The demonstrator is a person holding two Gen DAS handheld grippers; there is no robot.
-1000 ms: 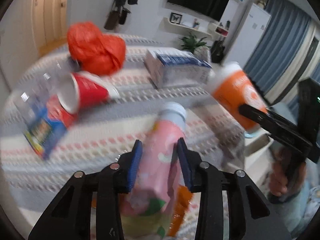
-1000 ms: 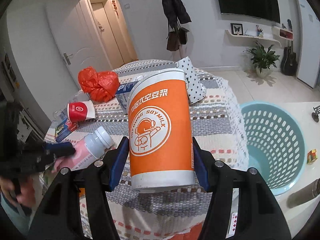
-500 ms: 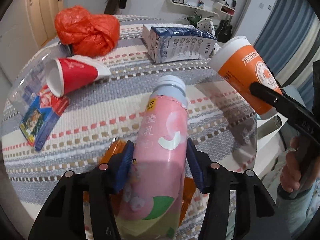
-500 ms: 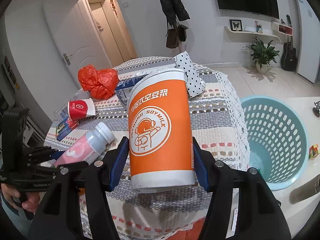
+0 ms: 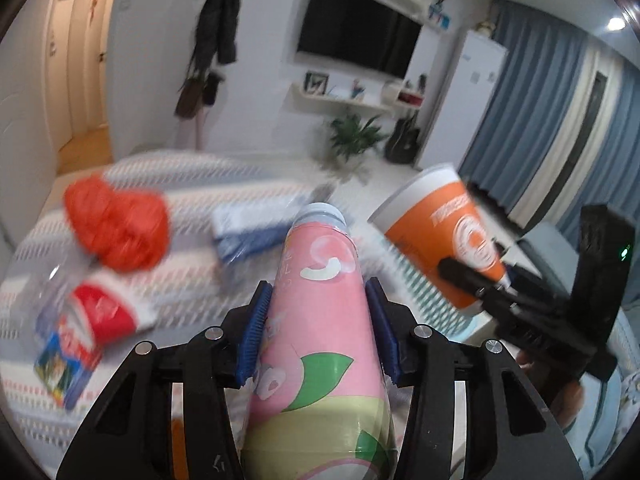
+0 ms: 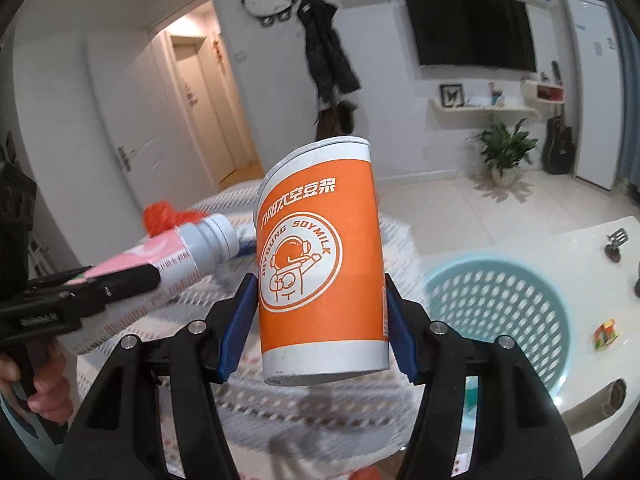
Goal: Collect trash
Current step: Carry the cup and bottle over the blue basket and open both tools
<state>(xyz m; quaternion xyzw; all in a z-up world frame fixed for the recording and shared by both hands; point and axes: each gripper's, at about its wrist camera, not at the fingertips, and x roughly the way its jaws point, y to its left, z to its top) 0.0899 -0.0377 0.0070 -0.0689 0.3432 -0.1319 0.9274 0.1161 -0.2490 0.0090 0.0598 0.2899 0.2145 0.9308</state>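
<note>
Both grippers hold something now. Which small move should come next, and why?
Probably carry the orange soymilk cup rightward over the light blue perforated basket and release it there. The right gripper grips the cup above the table, and the basket stands open just to its right. The left gripper, gripping the pink bottle, can follow.

Pink bottle (image 5: 320, 320) with grey cap between left gripper's (image 5: 318, 328) blue pads; orange-and-white cup (image 6: 320, 272) between right gripper's (image 6: 316, 328) blue pads; pale blue perforated basket (image 6: 500, 320) right of it.
</note>
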